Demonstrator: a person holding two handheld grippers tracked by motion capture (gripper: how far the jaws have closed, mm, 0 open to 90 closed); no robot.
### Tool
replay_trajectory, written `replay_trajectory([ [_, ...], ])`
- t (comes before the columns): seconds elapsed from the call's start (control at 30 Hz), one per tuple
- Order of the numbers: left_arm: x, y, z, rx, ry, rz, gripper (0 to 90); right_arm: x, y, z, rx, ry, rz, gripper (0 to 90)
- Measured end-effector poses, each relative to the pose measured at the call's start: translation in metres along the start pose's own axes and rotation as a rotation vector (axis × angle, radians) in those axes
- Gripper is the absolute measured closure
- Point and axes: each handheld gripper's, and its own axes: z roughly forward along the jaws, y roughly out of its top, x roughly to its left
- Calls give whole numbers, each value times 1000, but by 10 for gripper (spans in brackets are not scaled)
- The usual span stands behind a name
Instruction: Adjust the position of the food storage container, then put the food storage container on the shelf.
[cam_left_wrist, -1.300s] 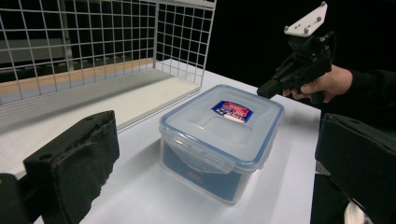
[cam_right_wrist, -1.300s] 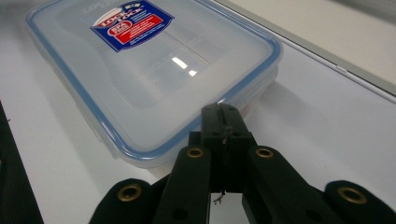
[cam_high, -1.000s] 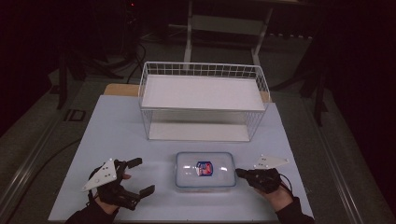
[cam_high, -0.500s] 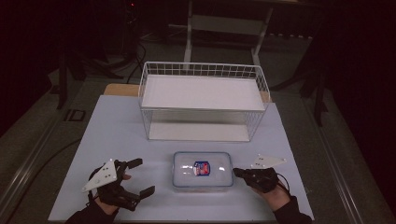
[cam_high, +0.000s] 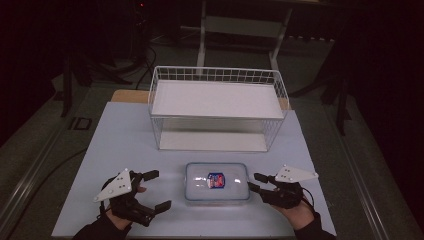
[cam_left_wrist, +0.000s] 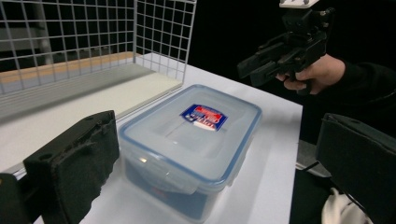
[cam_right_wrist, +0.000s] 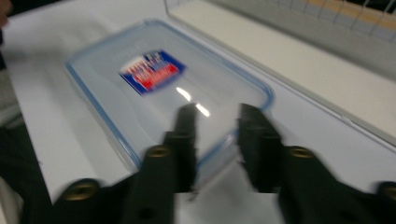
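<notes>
A clear lidded container (cam_high: 216, 182) with a blue rim and a red-and-blue label sits near the front edge of the white desk (cam_high: 120, 145), just in front of a white wire basket (cam_high: 217, 107). The left tool (cam_high: 151, 191) stands wide open beside the container's left end, apart from it, with bare desk around. The right tool (cam_high: 254, 181) has just been opening; its jaws now sit partly apart at the container's right edge, gripping nothing.

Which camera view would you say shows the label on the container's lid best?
The left gripper view: the red-and-blue label is sharp there. The right gripper view shows it larger but blurred; the high view shows a tiny patch.
</notes>
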Motion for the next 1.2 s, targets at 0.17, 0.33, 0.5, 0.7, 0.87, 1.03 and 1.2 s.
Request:
replay_trajectory([
  [0.17, -3, 11, 7, 25, -24, -20, 0, 2, 5, -3, -58, 33, 24, 309],
  [0.33, -4, 19, 14, 67, -16, -16, 0, 5, 9, -6, -81, 39, 3, 143],
  [0.5, -4, 37, 25, 94, -19, -12, 0, 8, 15, -10, -114, -17, -12, 133],
  [0.7, 4, 52, 36, 125, 30, -78, 0, 3, 21, -11, -83, -36, -21, 163],
  [0.87, 8, 55, 46, 152, 14, -148, 0, -2, 21, -12, -109, -6, 29, 159],
  [1.03, 11, 56, 57, 217, 36, -159, 0, -4, 20, -8, -79, -36, 80, 133],
  [1.2, 18, 51, 66, 267, 29, -256, 0, -4, 18, 0, -54, -51, 132, 104],
])
